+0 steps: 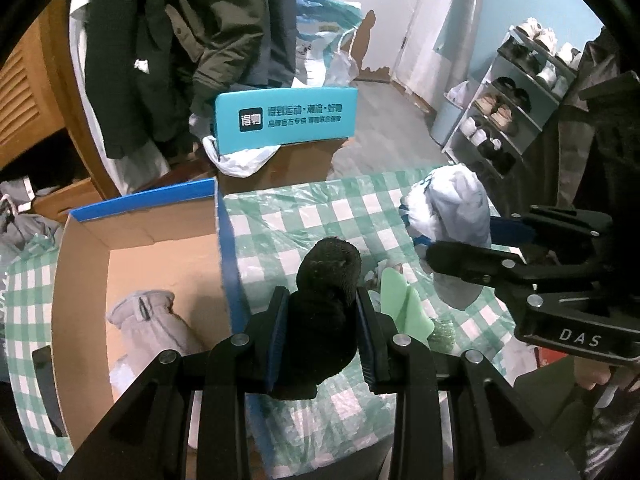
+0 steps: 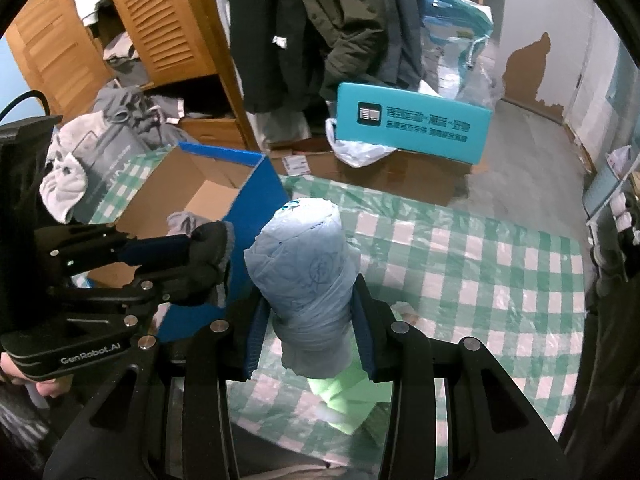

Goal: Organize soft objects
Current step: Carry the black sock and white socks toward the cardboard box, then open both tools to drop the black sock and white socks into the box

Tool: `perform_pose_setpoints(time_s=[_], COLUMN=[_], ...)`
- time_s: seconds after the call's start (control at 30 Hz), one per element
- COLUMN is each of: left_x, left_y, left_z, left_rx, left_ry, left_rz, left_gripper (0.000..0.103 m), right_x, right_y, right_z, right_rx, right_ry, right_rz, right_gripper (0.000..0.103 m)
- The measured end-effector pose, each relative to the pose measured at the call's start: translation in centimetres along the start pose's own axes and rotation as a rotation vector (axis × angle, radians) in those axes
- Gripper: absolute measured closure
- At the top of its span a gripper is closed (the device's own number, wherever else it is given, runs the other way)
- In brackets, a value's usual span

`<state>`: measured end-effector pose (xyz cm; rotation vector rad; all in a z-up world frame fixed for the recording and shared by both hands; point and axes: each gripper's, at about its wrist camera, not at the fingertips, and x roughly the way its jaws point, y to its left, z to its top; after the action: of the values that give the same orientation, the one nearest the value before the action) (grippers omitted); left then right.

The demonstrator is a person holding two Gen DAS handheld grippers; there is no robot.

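Grip: left gripper [image 1: 322, 316] clenches sock [image 1: 326, 280], right gripper [image 2: 310, 320] clenches bag [image 2: 300, 256] | step: swing sock left, clear box [image 1: 222, 240] wall, then release.

We see both views dim and cool, lit by soft, even indoor light with only faint shadows. Fisheye distortion bends straight lines, and a black rim cuts off every corner. Glare sits on the plastic-covered checked tablecloth [image 1: 304, 216] and on the teal box [image 2: 412, 128]. The black sock [image 1: 324, 312] loses its detail in darkness, and the green item [image 2: 344, 400] looks smeared and out of focus
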<state>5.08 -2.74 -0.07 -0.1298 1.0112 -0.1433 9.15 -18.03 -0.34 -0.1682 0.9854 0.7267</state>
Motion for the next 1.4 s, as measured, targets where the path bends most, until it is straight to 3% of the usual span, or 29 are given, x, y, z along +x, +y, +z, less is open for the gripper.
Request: perform_pose_setpoints(time_s=[1.0,1.4], left_x=[-3.6,-3.3], left_y=[10.0,14.0], left_z=[-3.3,-4.9], left_rx=[-0.164,-0.238], left_ry=[-0.045,-0.024], left_rz=[0.058,0.096], left_gripper=[0.071,0.071], right_x=[4.5,7.5], right_y=[9.3,12.7], right_z=[3.4,4.2], right_rx=[-0.110,-0.137], right_ry=[0.055,0.106], right_rz=[0.082,0.115], right_gripper=[0.065,0.065])
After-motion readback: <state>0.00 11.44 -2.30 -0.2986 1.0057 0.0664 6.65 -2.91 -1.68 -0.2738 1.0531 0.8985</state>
